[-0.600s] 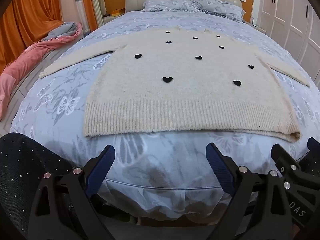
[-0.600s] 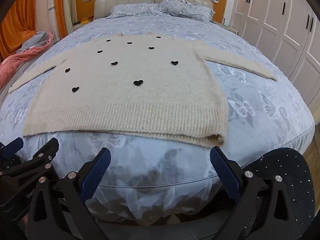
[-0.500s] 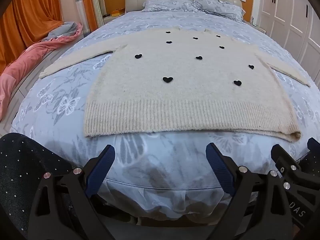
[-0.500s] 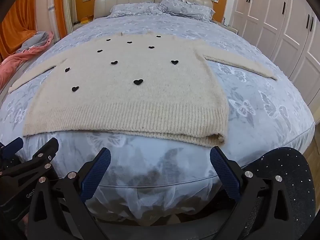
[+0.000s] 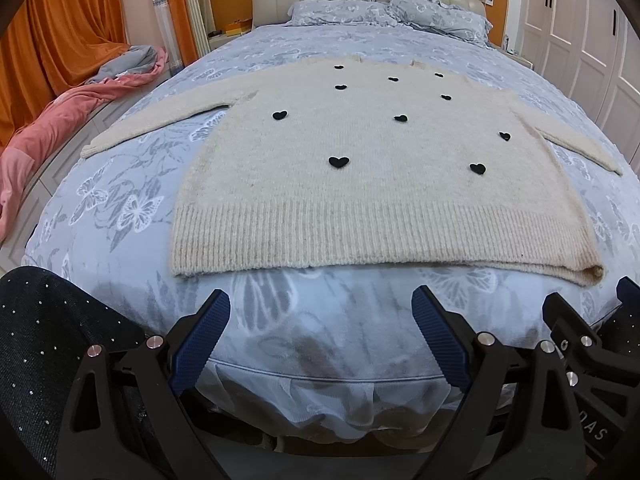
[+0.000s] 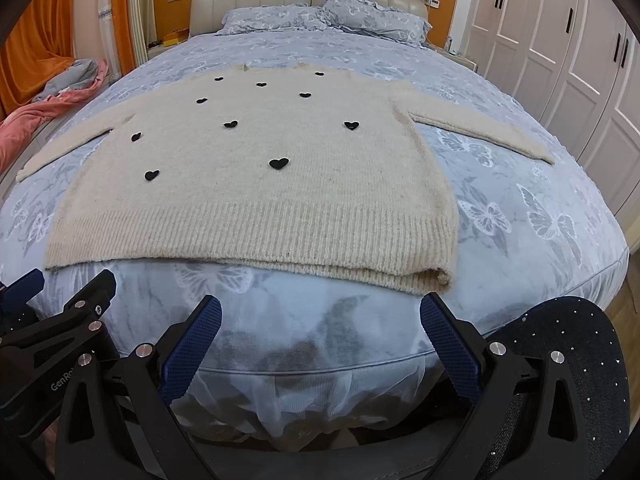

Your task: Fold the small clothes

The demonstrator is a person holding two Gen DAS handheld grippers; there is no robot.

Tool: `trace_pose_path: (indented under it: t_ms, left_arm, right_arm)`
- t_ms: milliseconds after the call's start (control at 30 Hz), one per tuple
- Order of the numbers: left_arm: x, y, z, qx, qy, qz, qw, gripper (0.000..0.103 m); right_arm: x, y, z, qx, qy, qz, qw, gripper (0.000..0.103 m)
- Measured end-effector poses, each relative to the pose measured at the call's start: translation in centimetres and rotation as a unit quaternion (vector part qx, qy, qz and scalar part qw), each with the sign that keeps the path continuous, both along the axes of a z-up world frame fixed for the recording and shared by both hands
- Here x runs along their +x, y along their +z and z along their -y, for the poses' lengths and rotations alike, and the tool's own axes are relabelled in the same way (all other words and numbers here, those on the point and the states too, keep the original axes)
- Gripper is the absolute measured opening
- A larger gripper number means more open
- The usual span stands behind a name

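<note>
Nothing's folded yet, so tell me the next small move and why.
Probably bring both claws forward to the ribbed hem: the cream knitted sweater with black hearts lies flat and unfolded on the blue butterfly-print bed, while the left claw and right claw hang open short of it, holding nothing.

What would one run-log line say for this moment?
stage: before first fold | sweater: flat on bed, sleeves out | left gripper: open, empty, short of hem | right gripper: open, empty, short of hem
</note>
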State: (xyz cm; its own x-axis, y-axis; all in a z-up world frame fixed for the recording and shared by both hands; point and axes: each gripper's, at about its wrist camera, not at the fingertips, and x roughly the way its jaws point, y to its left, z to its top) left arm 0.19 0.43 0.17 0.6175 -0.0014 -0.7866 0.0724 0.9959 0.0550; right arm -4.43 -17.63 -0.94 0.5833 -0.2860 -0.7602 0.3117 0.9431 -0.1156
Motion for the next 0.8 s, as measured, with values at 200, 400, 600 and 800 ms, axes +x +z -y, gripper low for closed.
trace_pose_path:
  t_ms: [200, 400, 600, 800]
  left_arm:
    - [-0.06, 0.16, 0.04, 0.001, 0.0, 0.003, 1.0, 0.09]
    - [-0.19, 0.19, 0.37, 0.002, 0.001, 0.007, 1.0, 0.09]
    - [-0.18, 0.21, 0.36, 0.002, 0.0, 0.007, 1.0, 0.09]
    - [-0.17, 0.23, 0.38, 0.002, 0.0, 0.007, 1.0, 0.09]
  right_arm:
    - [0.05, 0.21, -0.07, -0.002, 0.0, 0.001, 1.0, 0.098]
    - [0.1, 0.37, -0.07, -0.001, 0.0, 0.002, 1.0, 0.098]
    - [0.05, 0.33, -0.05, -0.002, 0.0, 0.002, 1.0, 0.098]
    - [0.05, 0.33, -0.05, -0.002, 0.0, 0.003, 1.0, 0.098]
